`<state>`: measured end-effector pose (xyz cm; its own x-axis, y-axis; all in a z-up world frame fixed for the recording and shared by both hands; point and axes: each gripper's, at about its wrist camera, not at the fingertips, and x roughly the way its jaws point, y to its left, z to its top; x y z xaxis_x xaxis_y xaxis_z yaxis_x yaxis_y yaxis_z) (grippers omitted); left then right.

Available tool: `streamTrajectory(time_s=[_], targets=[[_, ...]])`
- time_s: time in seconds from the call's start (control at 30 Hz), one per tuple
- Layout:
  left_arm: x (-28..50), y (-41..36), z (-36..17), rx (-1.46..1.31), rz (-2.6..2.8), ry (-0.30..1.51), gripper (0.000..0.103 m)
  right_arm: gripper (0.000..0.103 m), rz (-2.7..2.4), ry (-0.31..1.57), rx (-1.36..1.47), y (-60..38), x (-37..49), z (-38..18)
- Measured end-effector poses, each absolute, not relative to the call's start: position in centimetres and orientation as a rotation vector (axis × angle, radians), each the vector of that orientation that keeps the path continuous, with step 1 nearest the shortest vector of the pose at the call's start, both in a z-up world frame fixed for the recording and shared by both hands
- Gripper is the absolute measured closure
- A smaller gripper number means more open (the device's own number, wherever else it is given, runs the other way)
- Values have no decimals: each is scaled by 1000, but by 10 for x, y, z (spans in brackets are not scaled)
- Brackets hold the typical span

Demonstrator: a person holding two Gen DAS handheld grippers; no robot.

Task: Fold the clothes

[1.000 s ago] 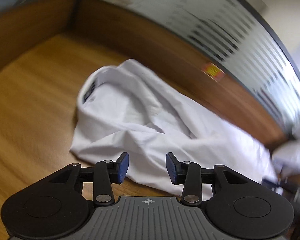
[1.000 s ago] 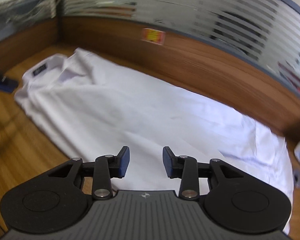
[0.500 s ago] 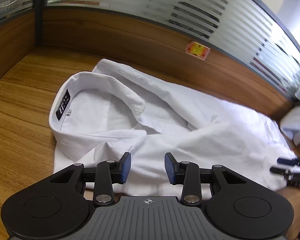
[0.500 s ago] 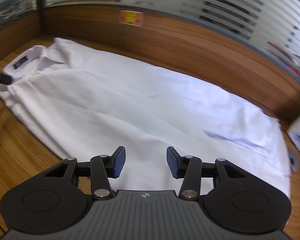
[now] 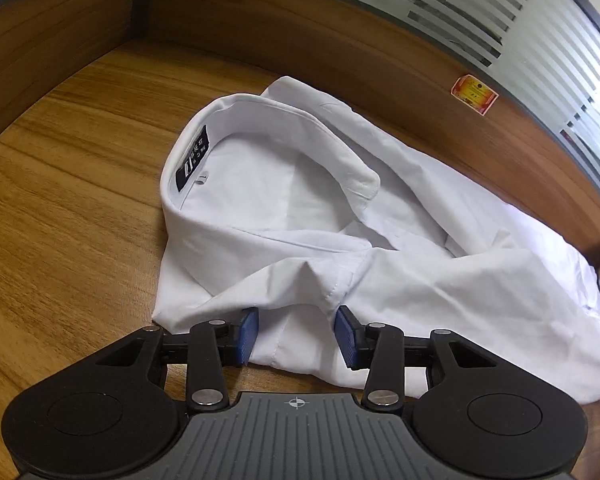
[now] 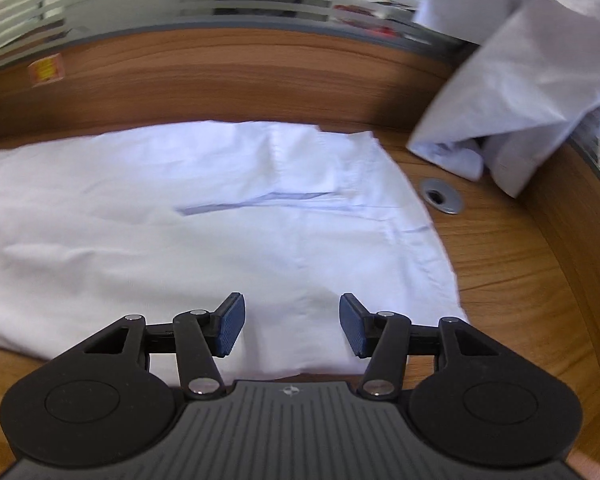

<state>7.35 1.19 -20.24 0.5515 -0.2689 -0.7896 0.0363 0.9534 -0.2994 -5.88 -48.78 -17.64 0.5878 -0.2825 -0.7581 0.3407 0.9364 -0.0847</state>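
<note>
A white collared shirt (image 5: 300,216) lies on the wooden desk (image 5: 60,240), its collar with a black label (image 5: 192,158) toward the left. My left gripper (image 5: 296,334) is open at the shirt's near shoulder edge; a raised fold of cloth sits over the gap between the blue pads (image 5: 247,334). In the right wrist view the shirt's lower half (image 6: 180,232) spreads flat. My right gripper (image 6: 292,326) is open and empty, low over the shirt's near hem corner.
A second crumpled white garment (image 6: 520,80) is piled at the back right, by a metal cable grommet (image 6: 440,196). Wooden partition walls with striped frosted glass (image 5: 480,20) close the desk at the back and left. A sticker (image 5: 474,94) is on the back wall.
My left gripper moved closer to the collar end until shirt cloth lies between its pads. My right gripper swung right to the hem end. Both stay open.
</note>
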Motion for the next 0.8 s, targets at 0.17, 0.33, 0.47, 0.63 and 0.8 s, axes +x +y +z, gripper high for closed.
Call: streamTrajectory(time_s=[0.17, 0.33, 0.47, 0.63, 0.8], targets=[[75, 13, -202, -258, -184, 979, 57, 27, -420, 862, 151, -530, -47, -178], [75, 12, -201, -260, -170, 984, 57, 25, -370, 904, 378, -573, -35, -200], [73, 13, -201, -272, -161, 985, 57, 66, -303, 895, 504, -580, -34, -212], [71, 14, -202, -270, -162, 984, 56, 90, -261, 881, 353, -555, -18, -194], [72, 13, -201, -269, -157, 991, 56, 80, -288, 922, 255, -552, -2, -199]])
